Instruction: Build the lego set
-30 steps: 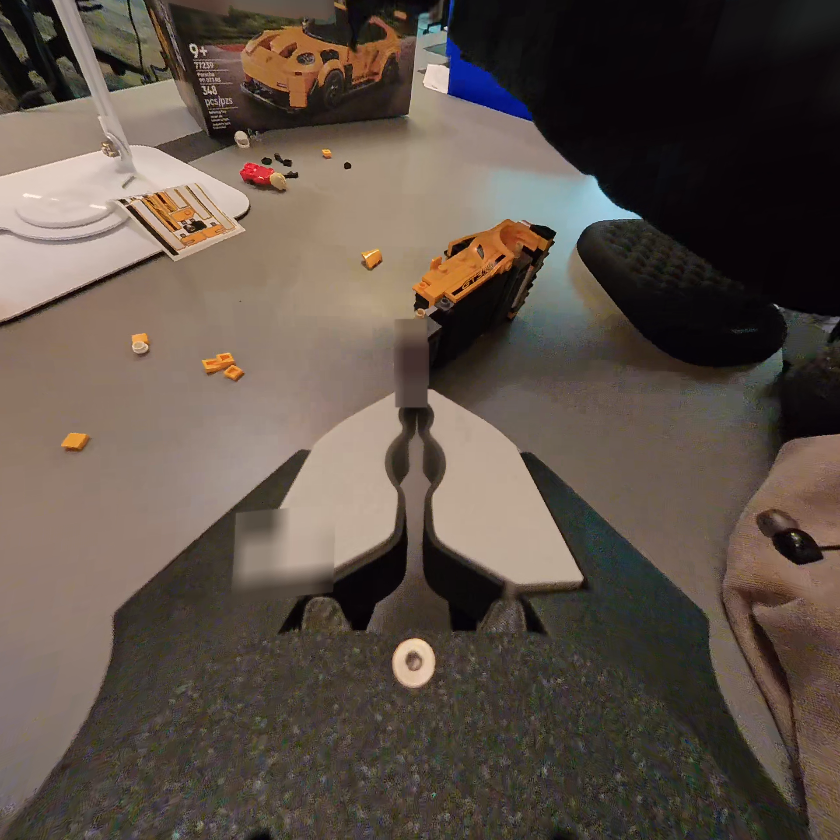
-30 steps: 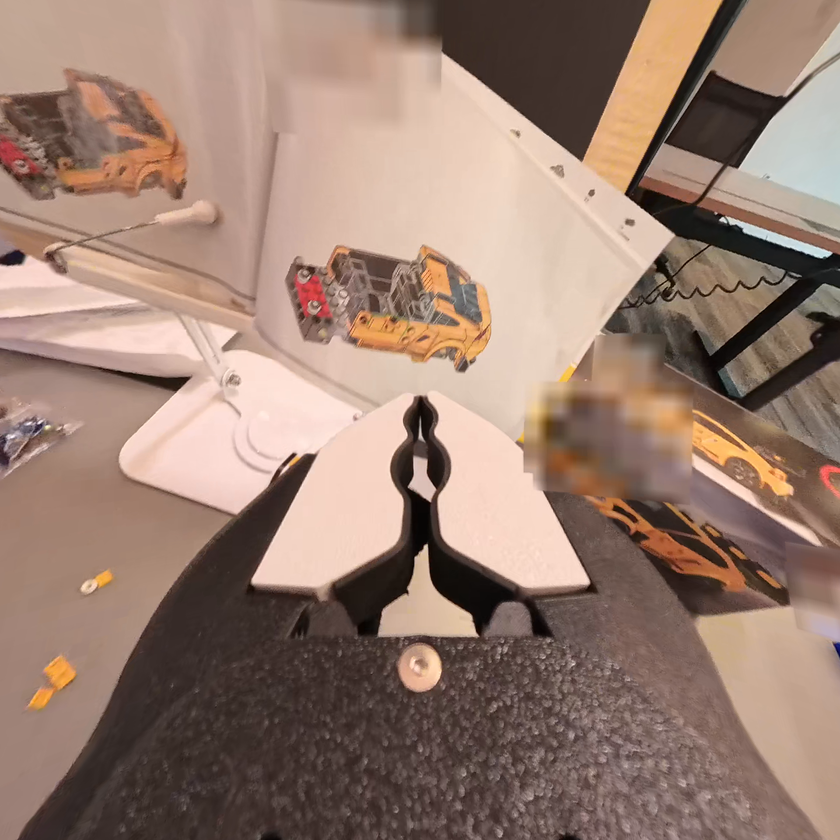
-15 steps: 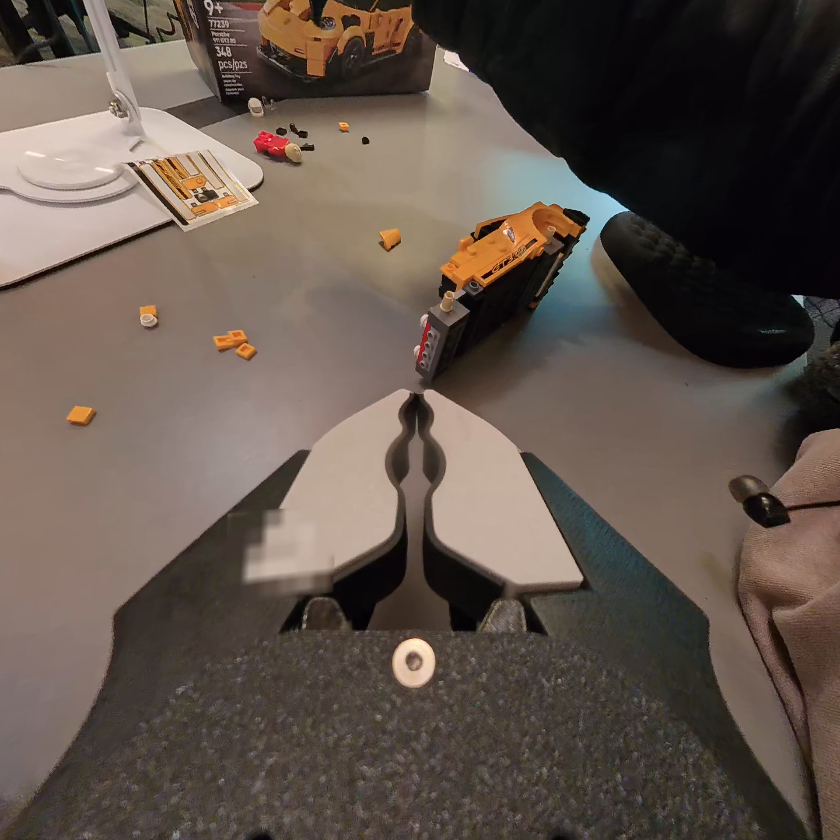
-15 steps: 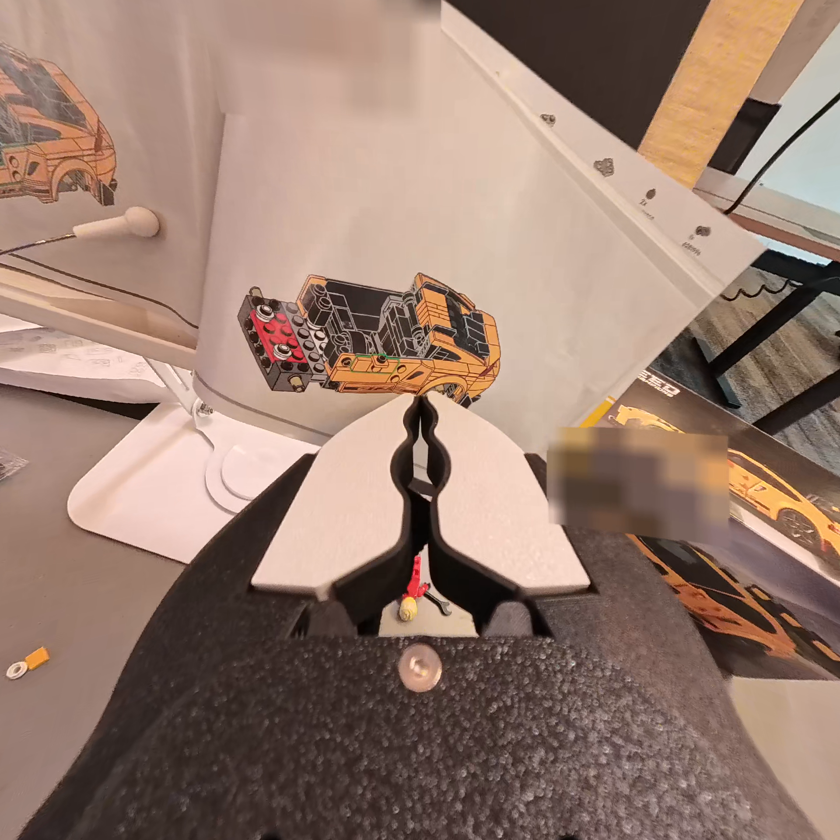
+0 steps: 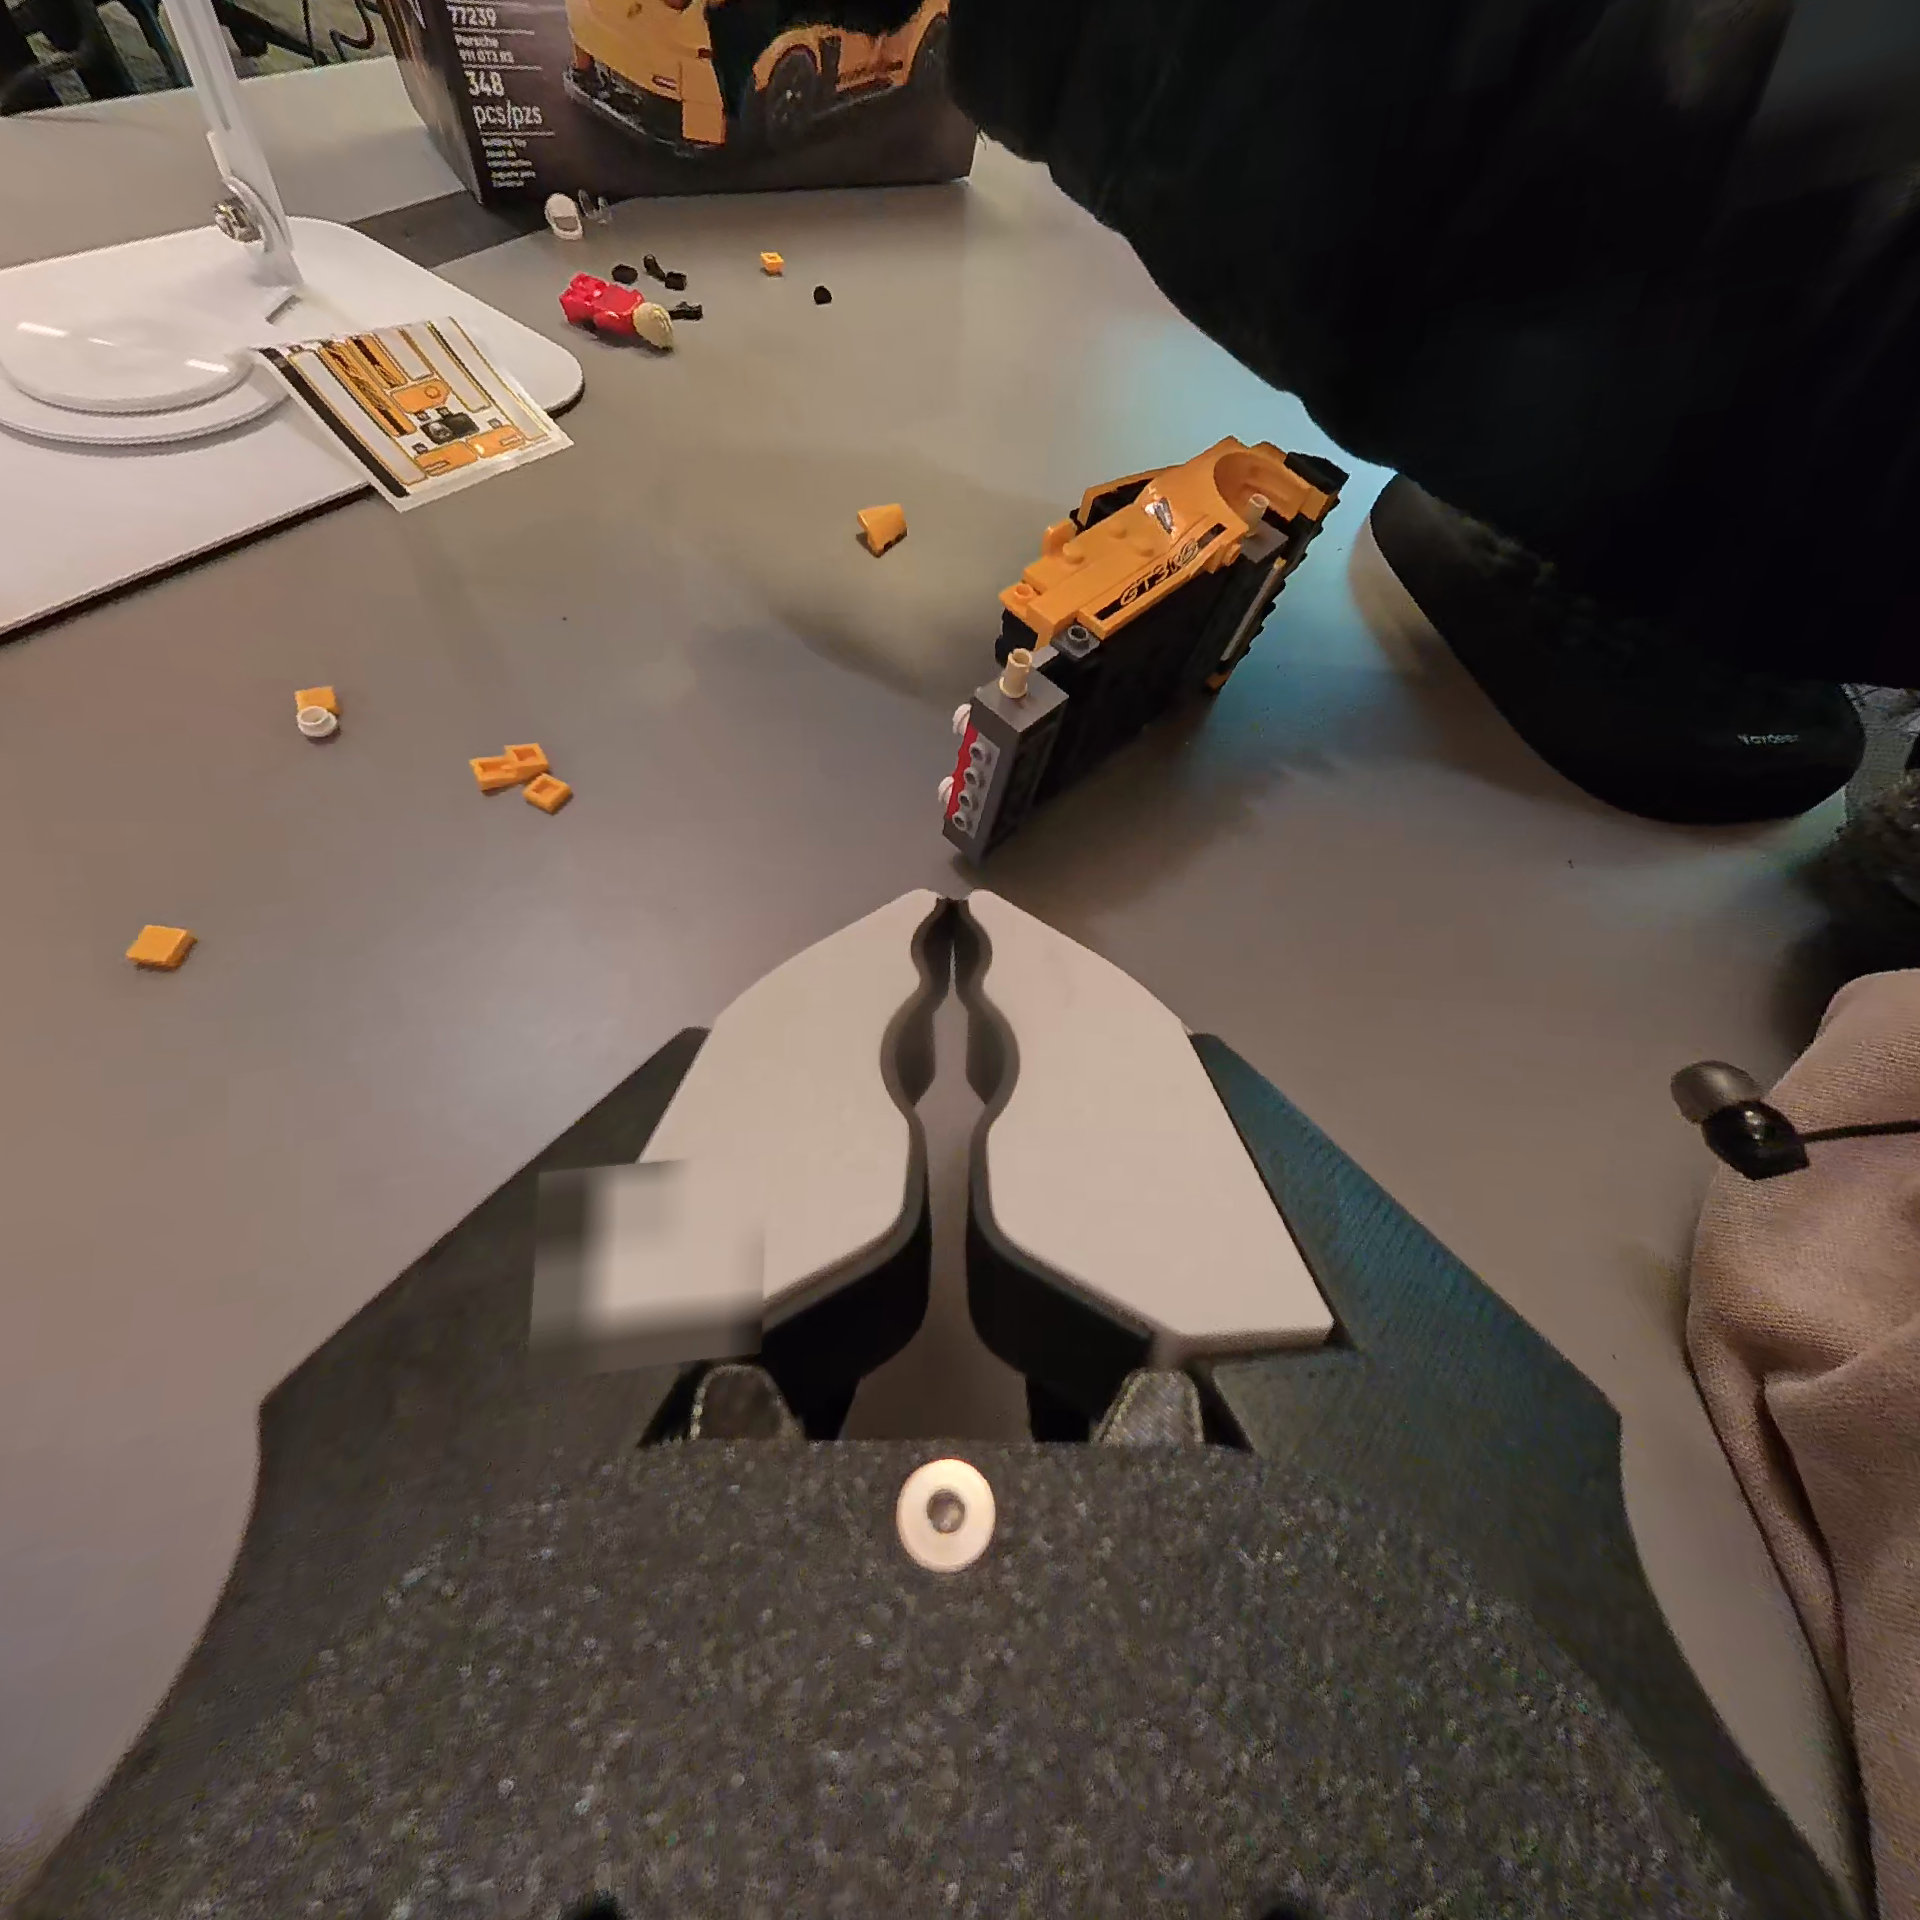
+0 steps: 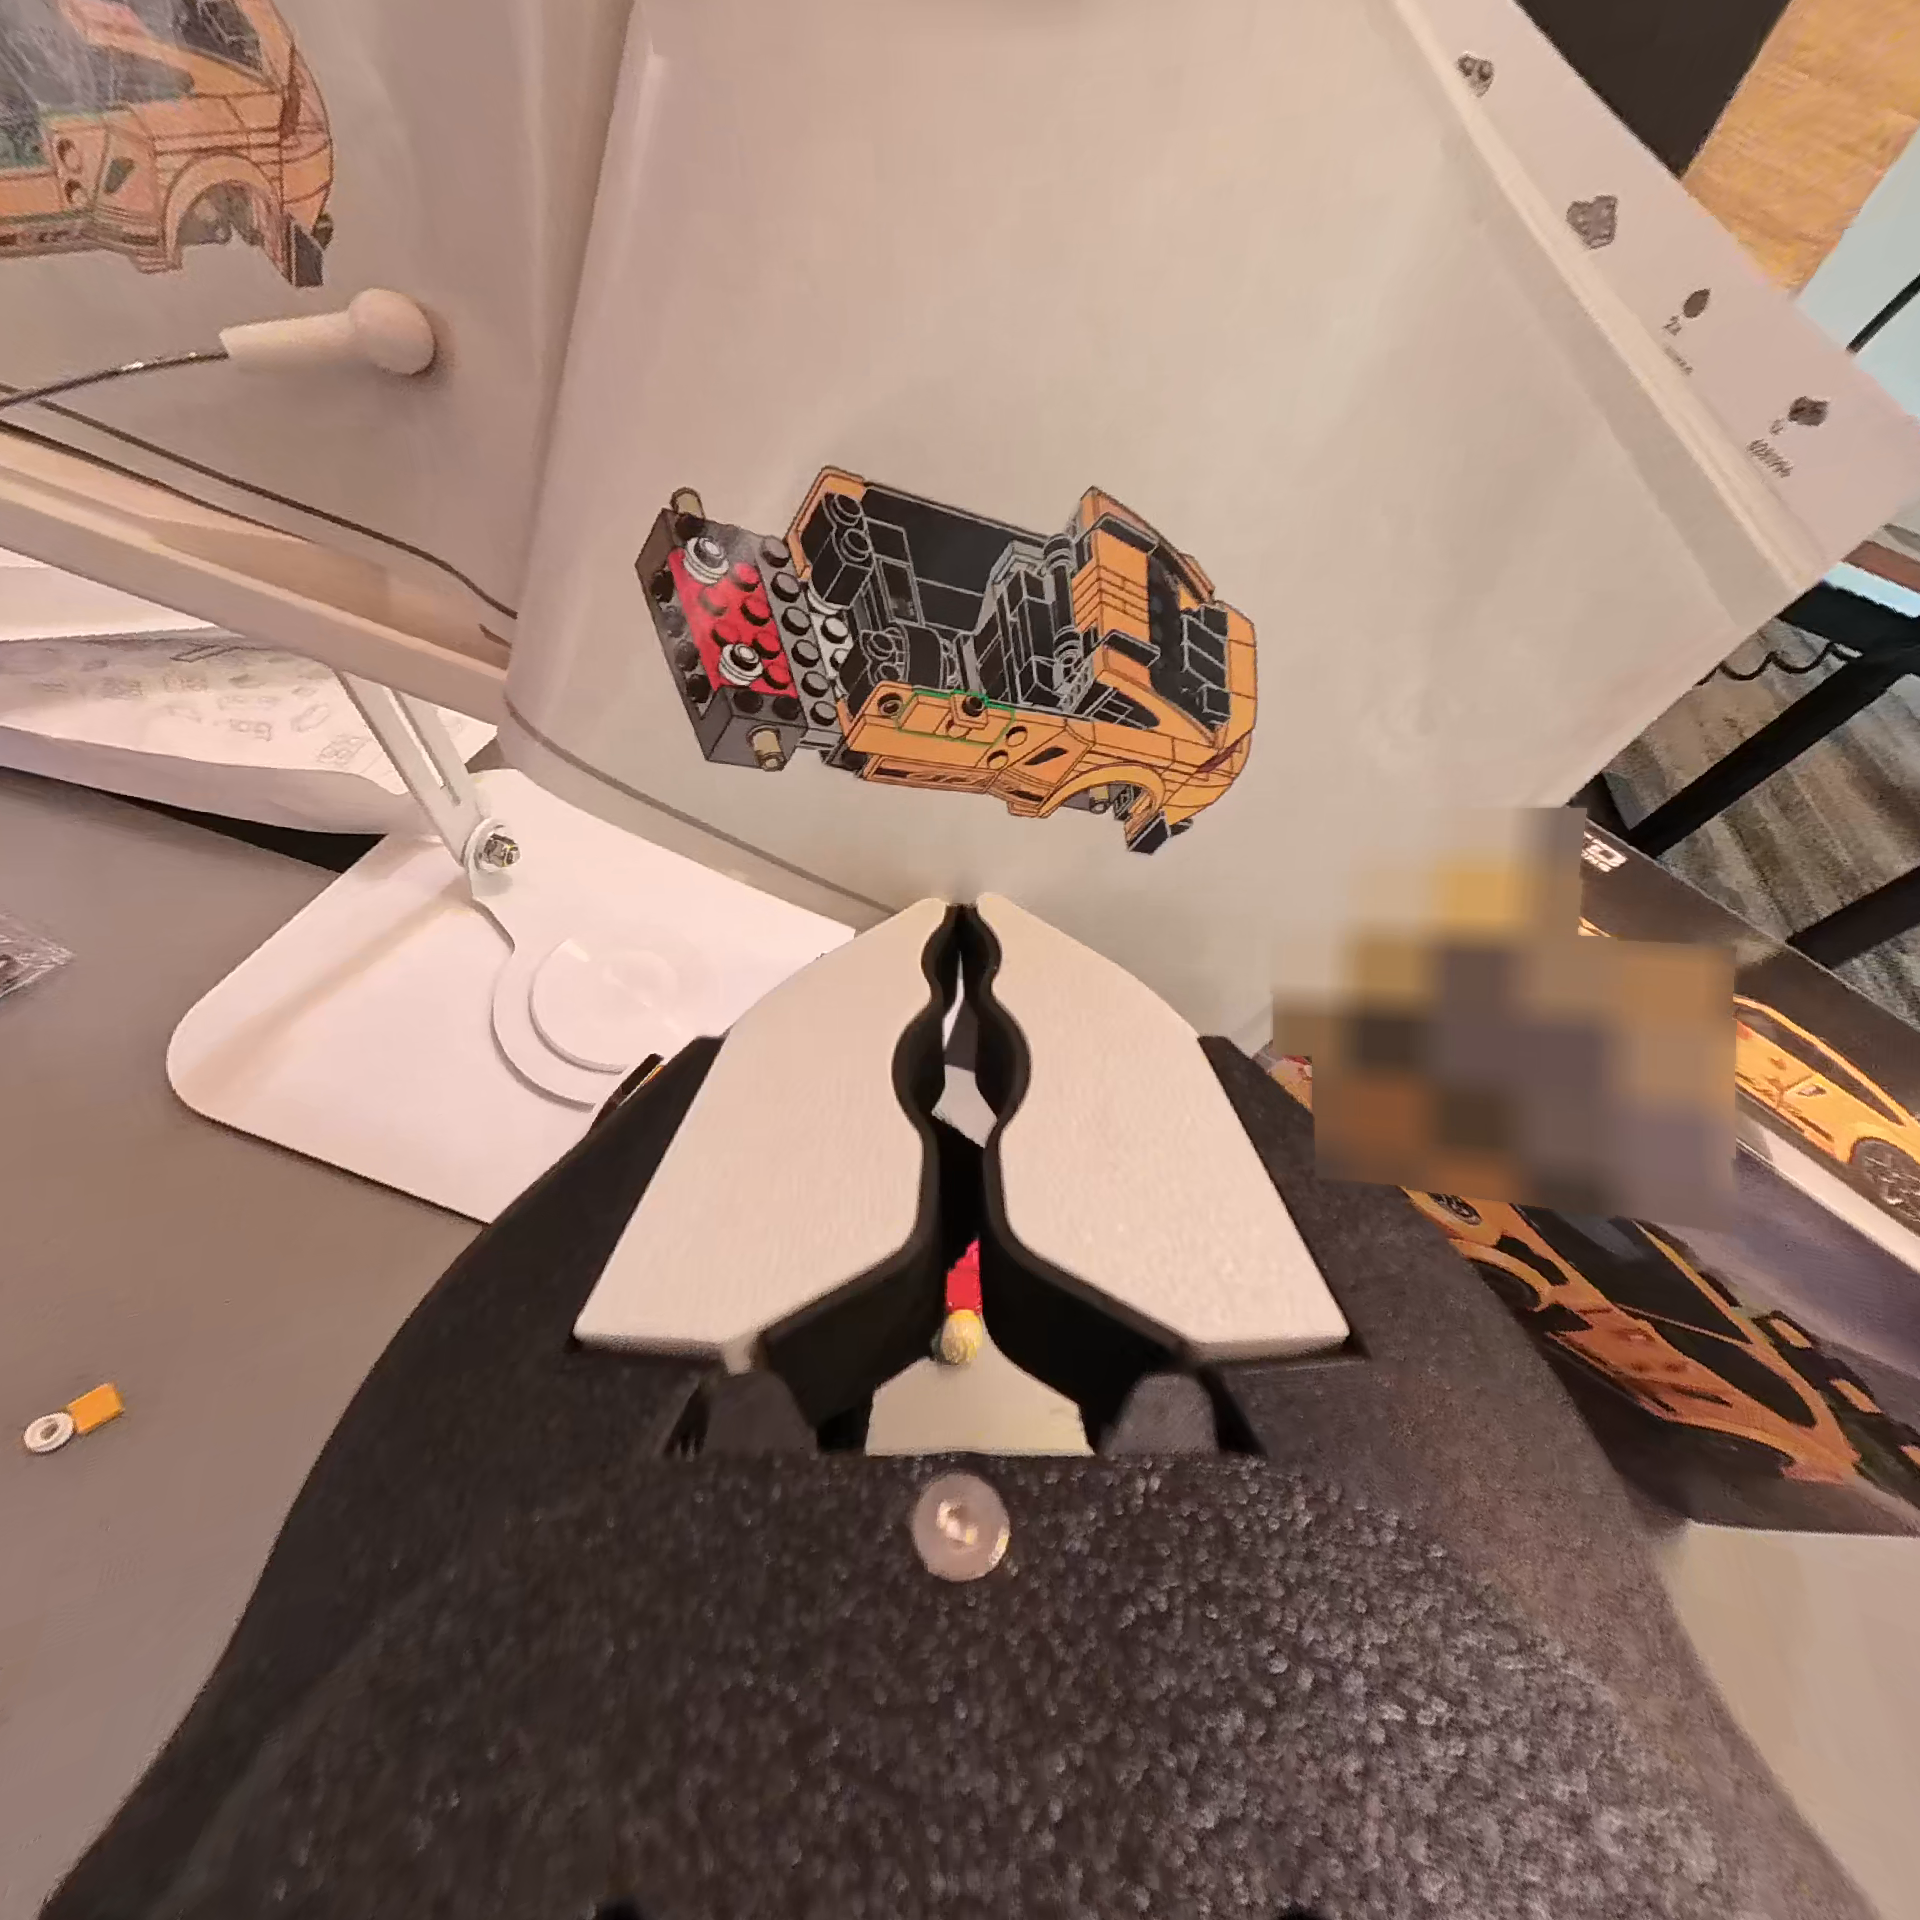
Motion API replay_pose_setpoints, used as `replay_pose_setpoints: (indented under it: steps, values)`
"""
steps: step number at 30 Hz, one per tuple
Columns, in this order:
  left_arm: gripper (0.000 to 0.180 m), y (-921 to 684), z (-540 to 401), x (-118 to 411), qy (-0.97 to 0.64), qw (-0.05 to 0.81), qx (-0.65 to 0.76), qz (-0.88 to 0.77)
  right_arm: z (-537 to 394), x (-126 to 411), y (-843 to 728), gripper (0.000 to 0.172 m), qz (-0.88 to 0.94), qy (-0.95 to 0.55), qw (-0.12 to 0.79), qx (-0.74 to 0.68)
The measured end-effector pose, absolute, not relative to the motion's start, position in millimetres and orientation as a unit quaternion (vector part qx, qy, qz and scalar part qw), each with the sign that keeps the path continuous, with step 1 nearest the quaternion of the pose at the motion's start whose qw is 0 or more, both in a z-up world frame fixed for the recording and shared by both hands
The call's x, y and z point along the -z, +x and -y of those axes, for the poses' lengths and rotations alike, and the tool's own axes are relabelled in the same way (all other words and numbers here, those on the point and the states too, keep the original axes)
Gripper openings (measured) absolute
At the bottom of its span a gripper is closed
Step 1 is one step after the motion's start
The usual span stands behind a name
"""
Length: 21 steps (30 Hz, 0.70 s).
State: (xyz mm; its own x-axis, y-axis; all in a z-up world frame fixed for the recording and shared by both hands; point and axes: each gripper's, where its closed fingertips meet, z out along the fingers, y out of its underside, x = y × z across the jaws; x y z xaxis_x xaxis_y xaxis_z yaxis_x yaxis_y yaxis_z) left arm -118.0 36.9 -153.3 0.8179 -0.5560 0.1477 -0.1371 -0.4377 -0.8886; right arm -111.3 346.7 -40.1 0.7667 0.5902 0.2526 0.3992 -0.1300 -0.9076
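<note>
On the grey desk (image 5: 520,1039), just ahead of the left tongs (image 5: 951,904), a part-built orange and black brick car (image 5: 1143,623) lies on its side, its grey and red end turned toward the tips. The left tongs are clenched, tips meeting on nothing, and stand apart from the car. The right tongs (image 6: 964,909) are clenched too, raised before the lower edge of an open instruction booklet (image 6: 1039,312) propped on a white stand (image 6: 416,1018). I cannot tell whether they touch the page. The page shows a drawing of the car (image 6: 956,665).

From where I stand, the car looks awkward to handle. It rests on a narrow side and would likely roll or slide if nudged at one end. A grip across its firm black body seems safer than one on the small pegs sticking out. The smooth desk would give it little hold.

Loose bits are scattered about. There are three small orange tiles (image 5: 517,774) together, a single one (image 5: 161,948) off to the left and an orange wedge (image 5: 881,528) near the car. A red figure (image 5: 608,307) lies farther off by the product box (image 5: 707,104), and a sticker sheet (image 5: 416,410) overlaps the stand's base. To the right lie a black padded rest (image 5: 1610,665) and a beige cloth (image 5: 1818,1351), with a dark garment (image 5: 1507,260) looming over that corner. Beyond the booklet I see a wood-look floor and black furniture legs (image 6: 1766,727).
</note>
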Motion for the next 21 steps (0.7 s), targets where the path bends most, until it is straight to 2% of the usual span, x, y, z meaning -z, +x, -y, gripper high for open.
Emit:
replay_pose_setpoints:
  steps: [21]
  values:
    - [0.000,-118,-37,155,-0.821,0.483,0.216,-0.213,-338,11,-134,0.000,0.360,-0.705,0.607,-0.070]
